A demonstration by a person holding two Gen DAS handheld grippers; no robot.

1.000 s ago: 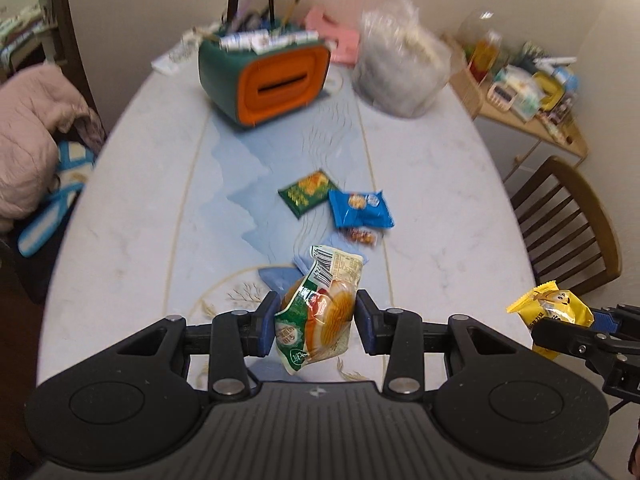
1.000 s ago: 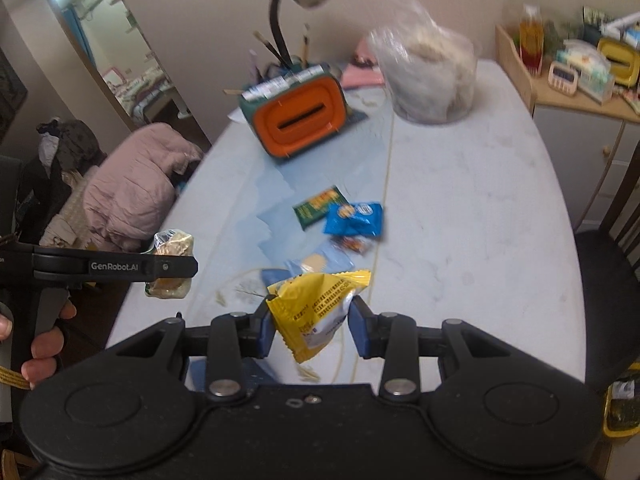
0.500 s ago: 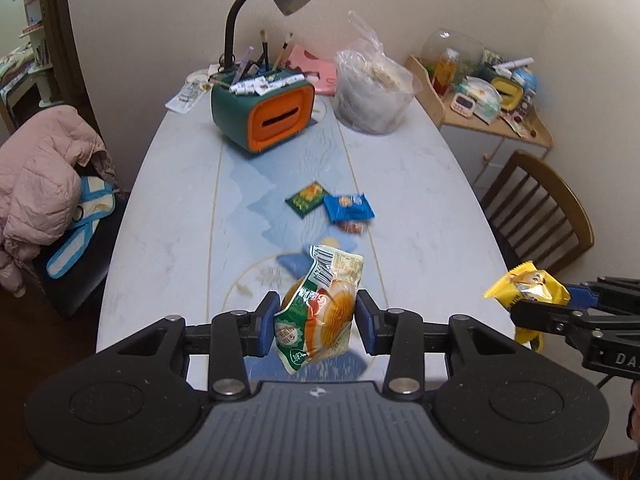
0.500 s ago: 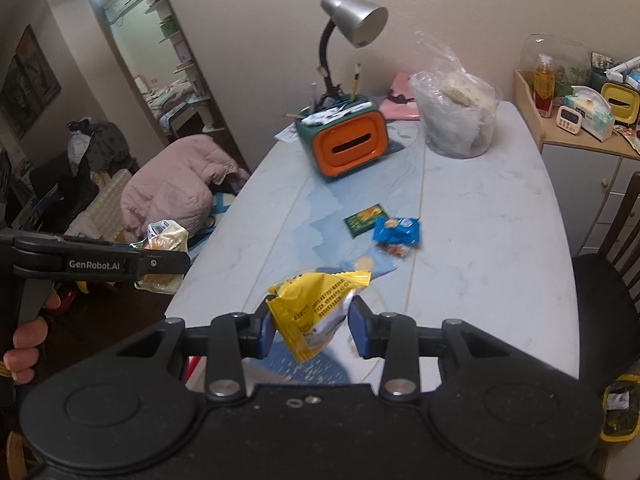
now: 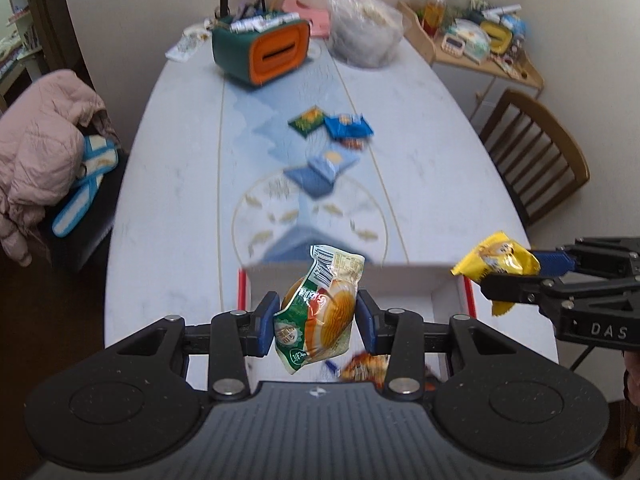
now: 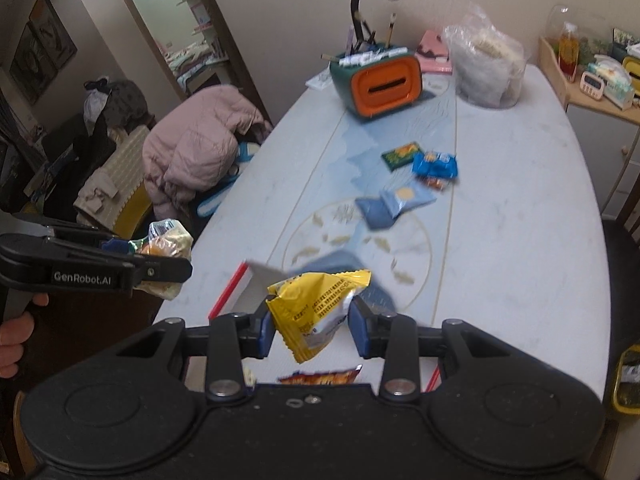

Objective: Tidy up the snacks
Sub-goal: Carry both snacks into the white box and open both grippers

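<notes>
My left gripper (image 5: 316,322) is shut on a green and orange pastry packet (image 5: 320,312), held above a white box with red edges (image 5: 400,280) at the table's near end. My right gripper (image 6: 312,326) is shut on a yellow snack packet (image 6: 316,304), also over the box (image 6: 240,284). An orange snack bag (image 5: 362,366) lies inside the box. Each gripper shows in the other's view: the right one with its yellow packet (image 5: 496,262), the left one with its pastry packet (image 6: 164,248). More snacks lie mid-table: a green packet (image 5: 308,119), a blue packet (image 5: 348,126) and pale blue packets (image 5: 320,170).
An orange and green organizer (image 5: 262,50) and a clear plastic bag (image 5: 364,36) stand at the table's far end. A wooden chair (image 5: 536,152) is on the right. A pink jacket (image 5: 40,148) lies over a chair on the left. A cluttered shelf (image 5: 476,40) stands far right.
Both grippers have pulled back toward the table's near end with their packets; the white box and the orange bag in it have come into view below them.
</notes>
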